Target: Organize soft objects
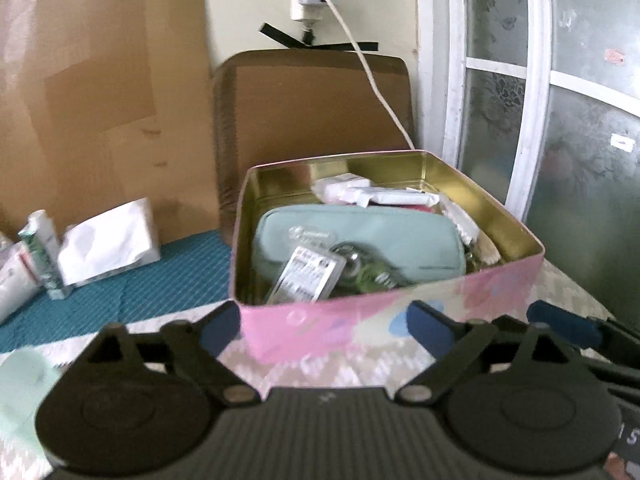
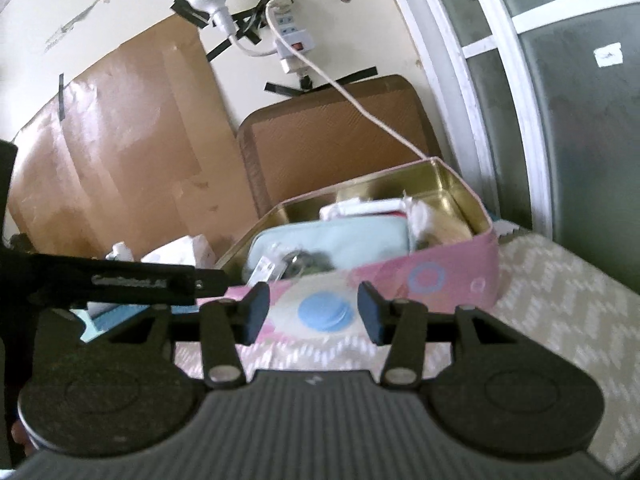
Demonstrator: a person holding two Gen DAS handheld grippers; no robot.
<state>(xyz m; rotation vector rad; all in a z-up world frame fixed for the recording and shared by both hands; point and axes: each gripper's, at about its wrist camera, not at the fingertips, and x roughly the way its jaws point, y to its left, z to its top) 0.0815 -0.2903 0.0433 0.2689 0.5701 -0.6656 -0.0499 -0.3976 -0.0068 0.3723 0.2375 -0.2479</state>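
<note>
My left hand-held gripper [image 1: 320, 332] and right hand-held gripper [image 2: 313, 312] were both spread and empty; the pink tin [image 1: 400, 312] lay straight ahead, its teal pouch [image 1: 360, 240] lengthwise across.

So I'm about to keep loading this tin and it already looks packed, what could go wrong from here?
The pink tin is crowded: the teal pouch fills most of it, with a small glass bottle on top that could get knocked. The white cable trails to the tin's back corner and could snag a tool.
</note>
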